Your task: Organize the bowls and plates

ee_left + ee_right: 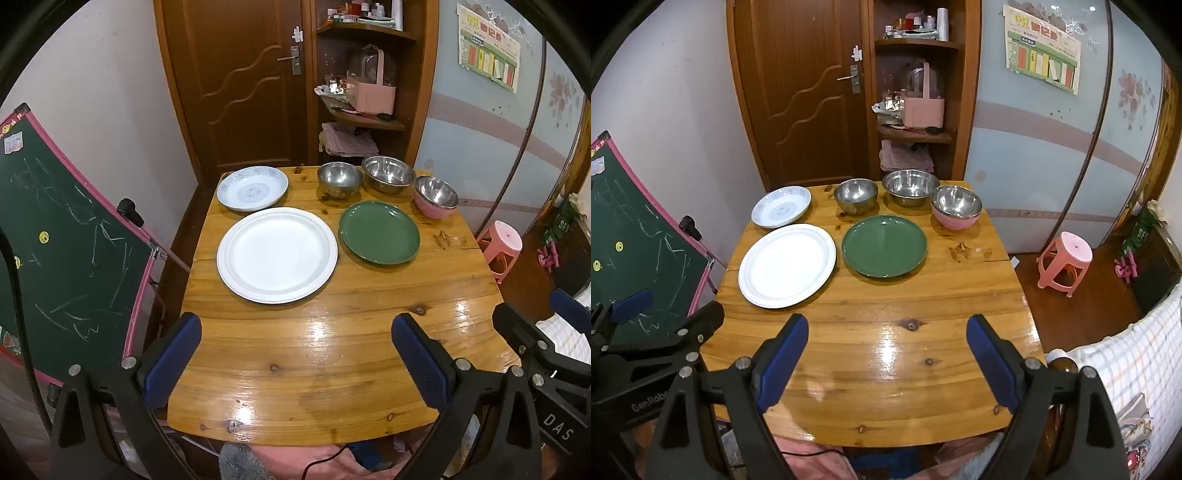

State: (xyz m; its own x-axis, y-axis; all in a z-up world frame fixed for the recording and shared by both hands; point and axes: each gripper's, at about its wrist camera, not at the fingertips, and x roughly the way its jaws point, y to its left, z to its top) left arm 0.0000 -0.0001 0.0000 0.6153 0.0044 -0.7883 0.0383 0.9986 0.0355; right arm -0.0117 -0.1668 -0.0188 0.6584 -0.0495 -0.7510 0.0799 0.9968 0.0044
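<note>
Wooden table [332,369], near half bare, nothing between grippers and crockery. Plates, three: large white plate [277,254]; green plate [379,233] beside it; patterned plate [252,188] at far left. Bowls, three, along far edge: small steel bowl [339,179], wide steel bowl [388,174], pink-sided bowl [436,196]. Left gripper [295,354] and right gripper [886,354]: jaws wide apart, holding nothing, over near edge. Surroundings: chalkboard [66,251] left, pink stool [1065,262] right, door [240,85] behind

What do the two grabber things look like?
Both the left gripper and the right gripper have black triangular frames with silver bolts, and jaws faced with bumpy dark blue pads. Seen from the other camera, one body says "GenRobo" in white and the other "DAS". A dark cable hangs below.
</note>
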